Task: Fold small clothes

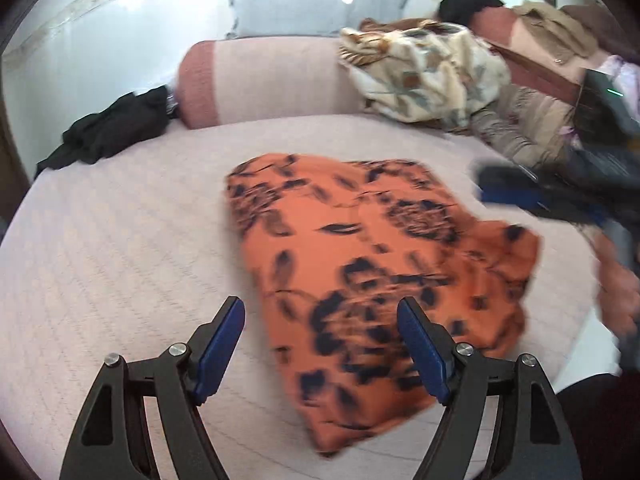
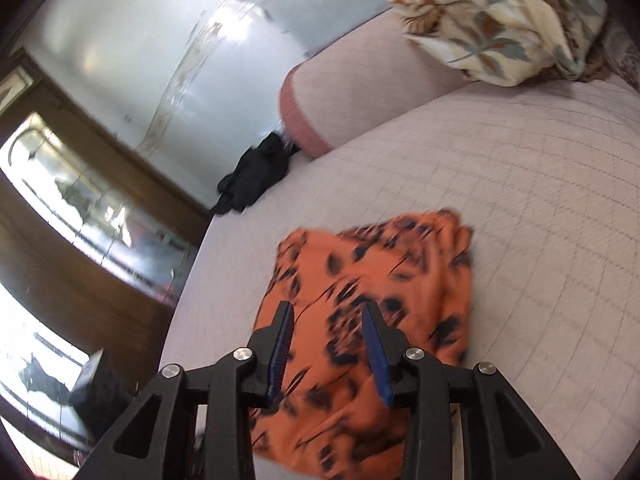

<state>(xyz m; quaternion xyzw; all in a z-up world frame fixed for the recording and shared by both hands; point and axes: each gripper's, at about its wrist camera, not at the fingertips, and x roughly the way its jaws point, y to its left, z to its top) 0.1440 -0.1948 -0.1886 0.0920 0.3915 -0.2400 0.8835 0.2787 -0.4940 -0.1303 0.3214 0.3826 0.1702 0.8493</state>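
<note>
Now the orange cloth with dark blue flower prints lies folded on the pale pink quilted bed, near the bed's front edge. It is soft and a bit bumpy, and its edges look blurry.

In the left wrist view, the left gripper hangs over the near end of the cloth. Its two black fingers with blue pads are wide apart, and nothing is between them but the cloth lying below. The pads do not press on the cloth.

In the right wrist view, the right gripper is above the same cloth. Its fingers are a little apart, and they hold nothing. The cloth lies under them, close to the bed's side edge. From the left wrist view, this gripper shows as a dark blur at the right side.

A long pink bolster pillow with darker pink ends lies along the far edge of the bed. A cream blanket with brown and grey leaf prints is bunched up beside it, touching it. A crumpled black piece of clothing sits at the far left corner of the bed, well apart from the orange cloth.
</note>
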